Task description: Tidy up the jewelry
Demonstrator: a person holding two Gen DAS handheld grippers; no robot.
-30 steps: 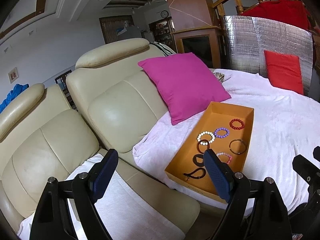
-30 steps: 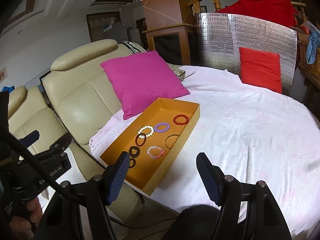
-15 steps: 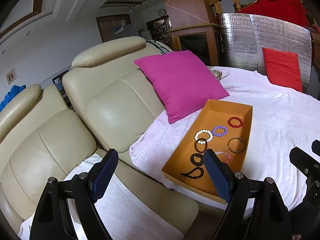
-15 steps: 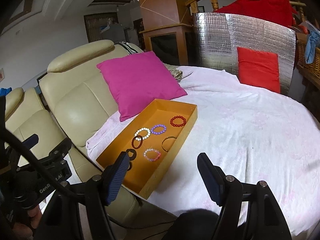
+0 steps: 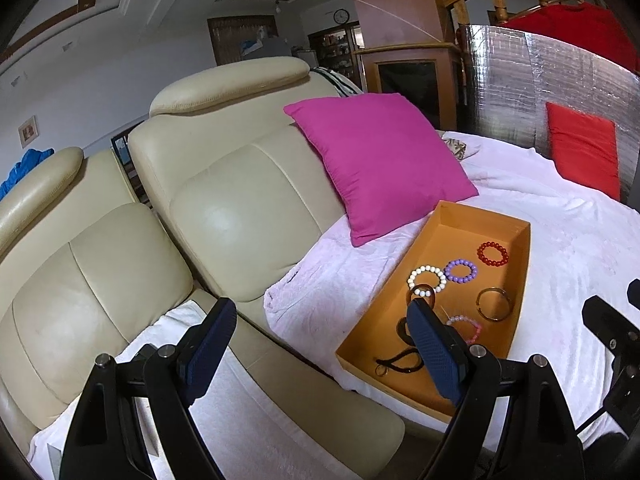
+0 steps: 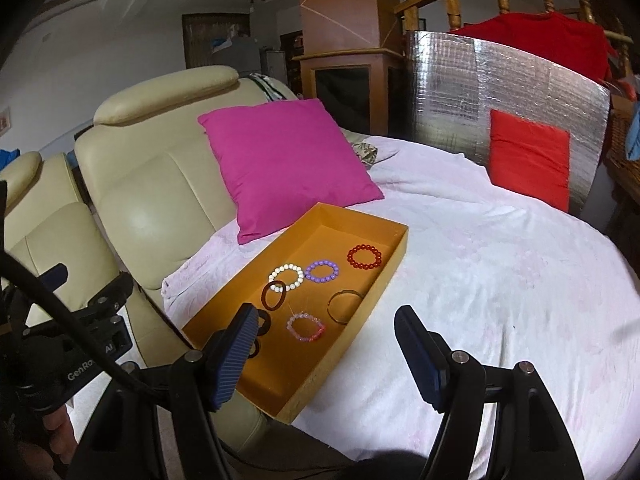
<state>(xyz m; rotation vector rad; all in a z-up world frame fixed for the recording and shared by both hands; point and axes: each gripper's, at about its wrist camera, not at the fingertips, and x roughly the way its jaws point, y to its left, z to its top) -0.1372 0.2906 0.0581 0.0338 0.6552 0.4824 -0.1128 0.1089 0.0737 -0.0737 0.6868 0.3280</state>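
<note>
An orange tray (image 6: 394,258) (image 5: 520,280) lies on a pale pink cloth near the sofa. It holds a red bead bracelet (image 6: 364,256) (image 5: 493,254), a purple one (image 6: 322,271) (image 5: 461,271), a white one (image 6: 286,277) (image 5: 426,278), a pink one (image 6: 306,327) (image 5: 469,326), a metal bangle (image 6: 345,306) (image 5: 494,304), a brown ring (image 6: 273,295) and black hair ties (image 5: 400,362). My left gripper (image 5: 320,348) is open and empty, near the tray's near left corner. My right gripper (image 6: 326,354) is open and empty, over the tray's near end.
A cream leather sofa (image 5: 224,208) stands at the left with a magenta cushion (image 6: 288,164) against it. A red cushion (image 6: 530,158) leans on a silver foil panel (image 6: 480,80) at the back. The cloth-covered surface (image 6: 500,280) spreads right of the tray.
Both grippers have drawn back slightly and shifted left; the tray sits a little further right and higher in both views. Nothing was picked up.
</note>
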